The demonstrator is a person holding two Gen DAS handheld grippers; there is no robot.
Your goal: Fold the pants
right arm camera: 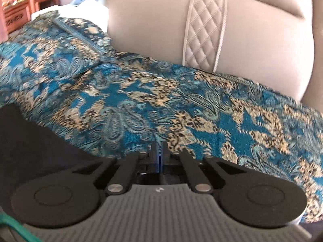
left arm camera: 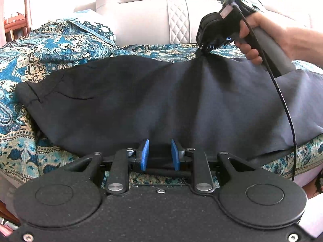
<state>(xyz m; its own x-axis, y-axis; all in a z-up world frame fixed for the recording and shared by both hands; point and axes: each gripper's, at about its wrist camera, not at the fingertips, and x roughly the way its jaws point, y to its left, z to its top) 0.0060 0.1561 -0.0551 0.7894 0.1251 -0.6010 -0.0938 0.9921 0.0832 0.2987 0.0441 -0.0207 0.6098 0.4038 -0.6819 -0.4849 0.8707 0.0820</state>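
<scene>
Left wrist view: right tongs (left arm camera: 203,51) angled down, pinching pants (left arm camera: 141,100) far edge; left tongs (left arm camera: 159,154) clamp near edge.

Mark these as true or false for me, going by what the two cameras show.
1. The pants are dark. True.
2. They lie on a plain white sheet. False: they lie on a blue patterned throw.
3. The right gripper pinches the pants' far edge, and the cloth peaks up at its tip. True.
4. The left gripper has red pads. False: its pads are blue, with dark cloth between them.
5. A beige sofa back rises behind the throw. True.
</scene>
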